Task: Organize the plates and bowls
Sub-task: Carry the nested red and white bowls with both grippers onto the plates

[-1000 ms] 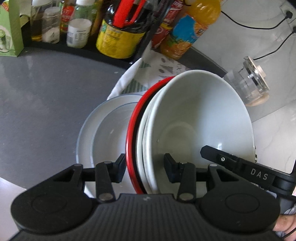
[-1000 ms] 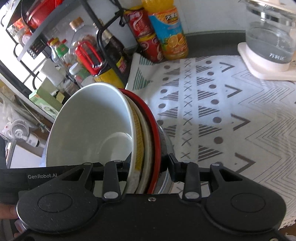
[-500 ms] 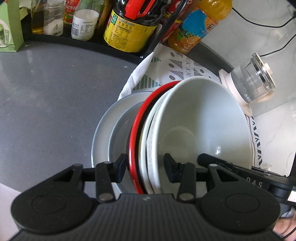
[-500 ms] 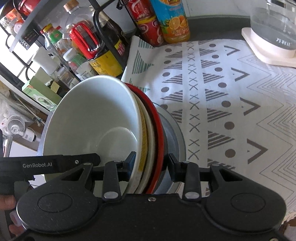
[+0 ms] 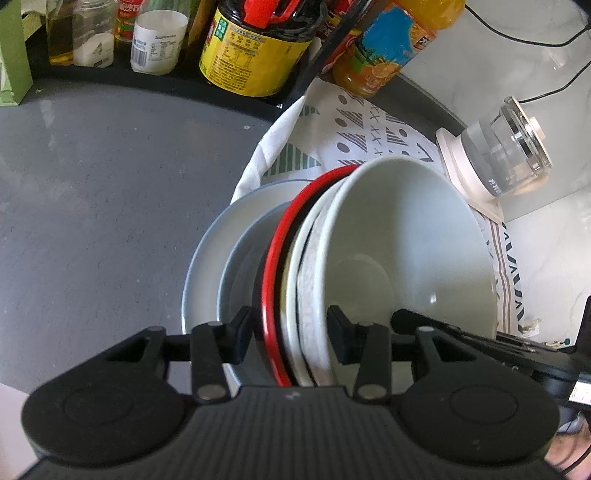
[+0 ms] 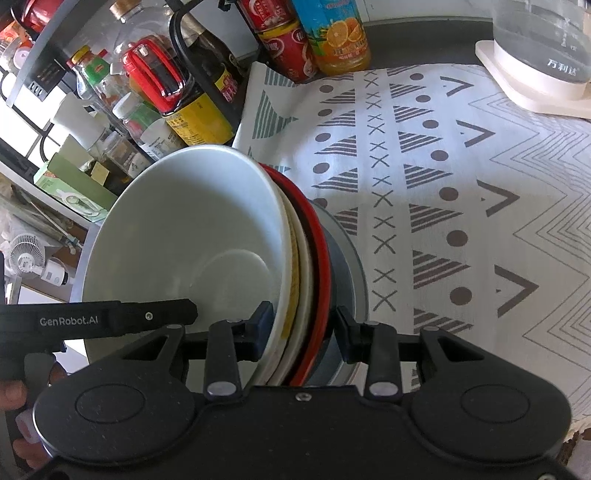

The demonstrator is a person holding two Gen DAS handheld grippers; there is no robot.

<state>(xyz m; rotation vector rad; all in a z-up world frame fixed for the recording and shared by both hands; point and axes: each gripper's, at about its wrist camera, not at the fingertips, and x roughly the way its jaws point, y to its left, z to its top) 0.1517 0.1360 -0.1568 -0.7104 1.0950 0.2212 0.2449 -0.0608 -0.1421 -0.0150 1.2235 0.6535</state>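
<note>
A nested stack of bowls is held between both grippers: a large white bowl (image 5: 410,236) on top, a speckled white bowl (image 5: 310,266) under it, then a red-rimmed black bowl (image 5: 284,236). My left gripper (image 5: 290,332) is shut on the stack's rims on one side. My right gripper (image 6: 303,330) is shut on the rims on the opposite side, where the white bowl (image 6: 184,229) and red rim (image 6: 319,251) show. Below the stack sit grey plates (image 5: 207,254), partly on the patterned cloth (image 6: 424,177).
A rack of bottles and jars (image 5: 255,48) lines the back. An orange juice bottle (image 6: 332,33) and red can (image 6: 284,51) stand behind the cloth. A glass kettle on a white base (image 5: 502,155) stands at the right. The grey countertop (image 5: 92,192) lies left.
Both grippers, still clamped on the bowl stack, have moved it over the grey plates and nearer to them. The view has shifted toward the cloth.
</note>
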